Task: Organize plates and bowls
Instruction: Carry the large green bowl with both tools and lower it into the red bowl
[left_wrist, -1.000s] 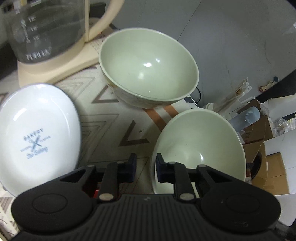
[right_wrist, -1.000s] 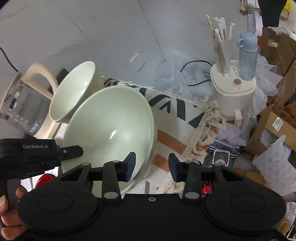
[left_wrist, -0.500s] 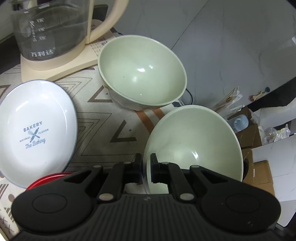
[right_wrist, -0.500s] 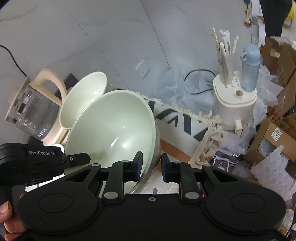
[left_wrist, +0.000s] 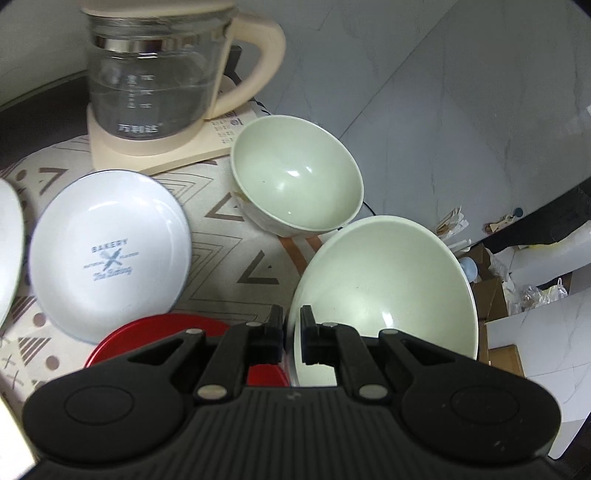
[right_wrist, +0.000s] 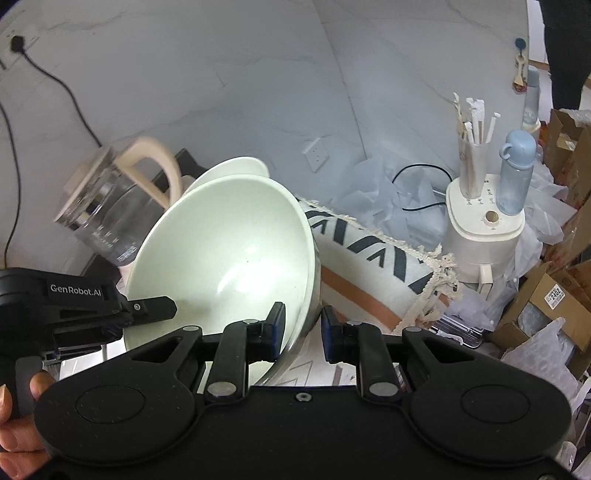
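A large pale green bowl (left_wrist: 388, 291) is held tilted above the table. My left gripper (left_wrist: 291, 334) is shut on its near rim. My right gripper (right_wrist: 303, 328) is shut on the opposite rim of the same bowl (right_wrist: 225, 266). A second, smaller green bowl (left_wrist: 295, 184) stands on the patterned cloth behind it, and in the right wrist view only its rim (right_wrist: 240, 166) shows above the held bowl. A white "BAKERY" plate (left_wrist: 107, 251) lies to the left. A red plate (left_wrist: 155, 332) lies under my left gripper, partly hidden.
A glass kettle (left_wrist: 155, 81) on a cream base stands at the back of the table. Another white dish edge (left_wrist: 9, 251) shows at far left. Off the table's right edge are a cream appliance (right_wrist: 484, 236) with a blue bottle (right_wrist: 515, 173), and cardboard boxes (right_wrist: 546, 306).
Both grippers closed on the large green bowl's rims and lifted it. The view rose, so the red plate and more of the kettle now show.
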